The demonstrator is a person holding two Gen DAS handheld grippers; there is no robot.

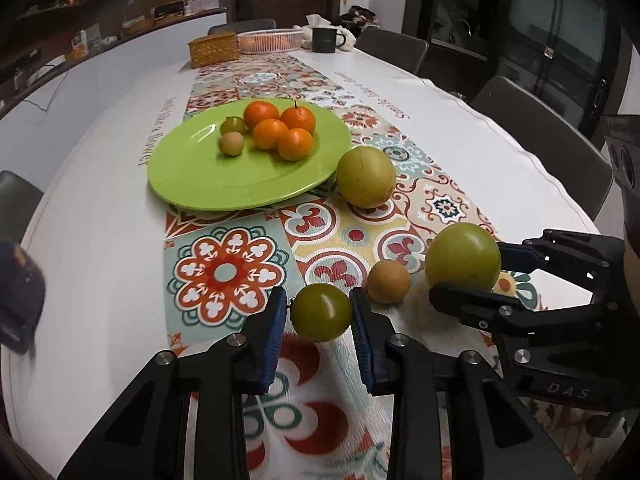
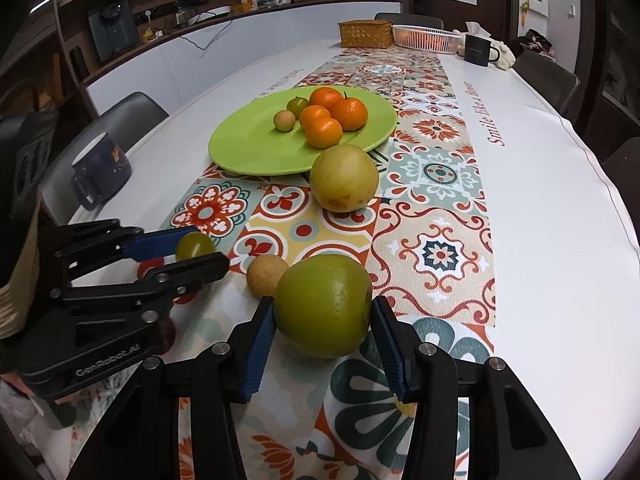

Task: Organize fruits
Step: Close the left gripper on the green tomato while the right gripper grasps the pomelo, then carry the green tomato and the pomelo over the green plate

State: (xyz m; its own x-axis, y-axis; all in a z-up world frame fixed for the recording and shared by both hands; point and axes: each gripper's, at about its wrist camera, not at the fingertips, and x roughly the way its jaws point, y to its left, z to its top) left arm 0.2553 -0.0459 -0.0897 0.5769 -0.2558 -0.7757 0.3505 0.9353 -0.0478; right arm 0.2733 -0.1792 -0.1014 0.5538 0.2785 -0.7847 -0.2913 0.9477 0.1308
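My left gripper (image 1: 318,296) is shut on a small green fruit (image 1: 322,312), both blue pads against its sides just above the patterned runner. From the right wrist view it (image 2: 206,248) sits at the left around that fruit (image 2: 194,245). My right gripper (image 2: 323,304) is shut on a larger green fruit (image 2: 324,306), which shows at the right of the left wrist view (image 1: 462,258). A small tan fruit (image 1: 388,282) lies between the two. A big yellow-green fruit (image 1: 365,178) rests by the green plate (image 1: 192,176), which holds several oranges (image 1: 280,130) and two small fruits.
A dark mug (image 2: 102,168) stands at the table's left edge near a chair (image 2: 132,110). At the far end are a wicker box (image 1: 214,50), a white basket (image 1: 270,40) and another dark mug (image 1: 325,39). Chairs line the right side.
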